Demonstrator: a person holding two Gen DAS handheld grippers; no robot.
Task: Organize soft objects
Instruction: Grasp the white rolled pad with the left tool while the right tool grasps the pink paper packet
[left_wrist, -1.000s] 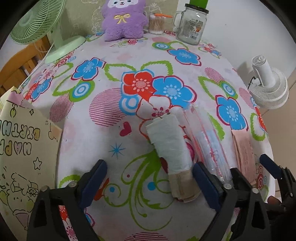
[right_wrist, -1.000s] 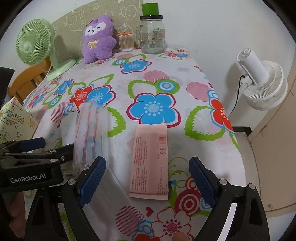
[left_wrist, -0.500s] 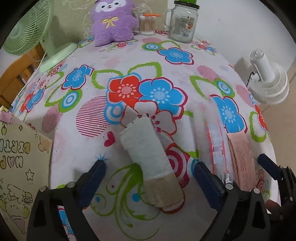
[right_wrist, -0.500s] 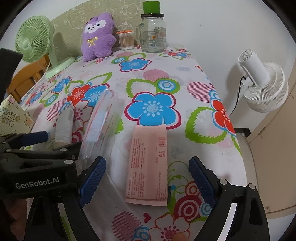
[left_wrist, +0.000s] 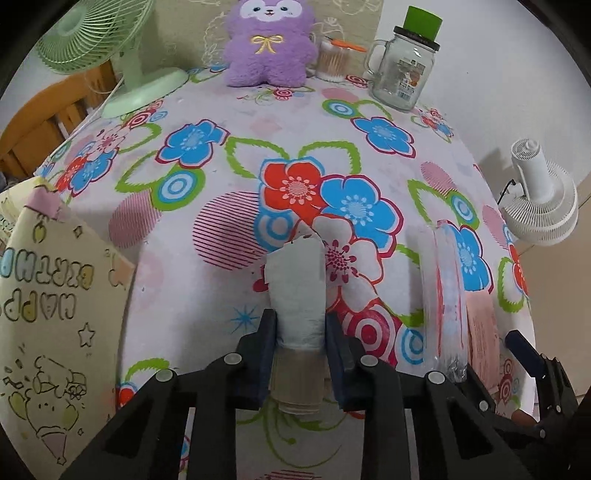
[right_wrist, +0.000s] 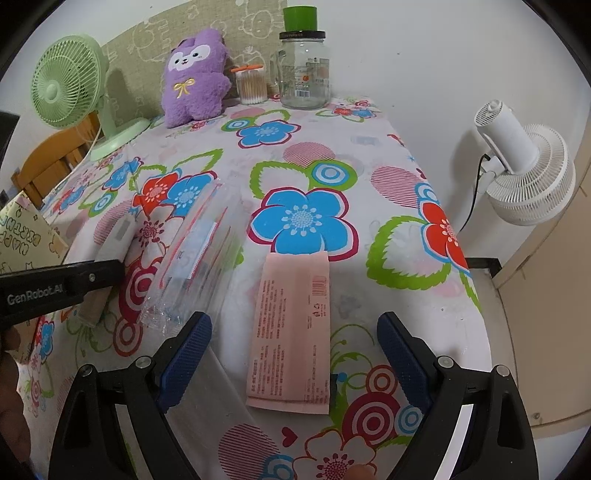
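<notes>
Hidden/cut off: the near end of the rolled white cloth (left_wrist: 297, 295) sits between the left gripper's (left_wrist: 300, 332) blue pads, so only its far part and the tan band at the near end show; in the right wrist view the left gripper body covers most of the roll, just a pale far tip visible (right_wrist: 118, 236). Text on the pink packet (right_wrist: 291, 332) is too small to read. Contents of the clear plastic bag (right_wrist: 195, 258) are hard to make out, just red and light blue print through wrinkled film. The yellow birthday card (left_wrist: 44, 314) is cut off at the left edge.

Task object look: the cloth roll is off-white, soft, squeezed slightly at the pads, with a loose flap at the far end. It lies on the floral tablecloth (left_wrist: 221, 184), near-centre, pointing away from the camera. Left gripper clamped on it, pads touching both sides.

Right gripper (right_wrist: 295, 354) has its fingers spread wide, gripping nothing, and the near end of the pink packet lies flat between them on the tablecloth. Clear bag is just left of the packet, roll left of the bag.

View differences: right wrist view shows the packet's full face and barcode; left wrist view sees packet (left_wrist: 480, 325) and bag (left_wrist: 445, 295) only as thin edge-on strips at right. Both views show the purple plush (right_wrist: 195, 77), glass jar (right_wrist: 304, 70), cotton swab tub (right_wrist: 253, 86), green fan (right_wrist: 66, 85) at the far end, white fan (right_wrist: 524, 173) off the table to the right.
</notes>
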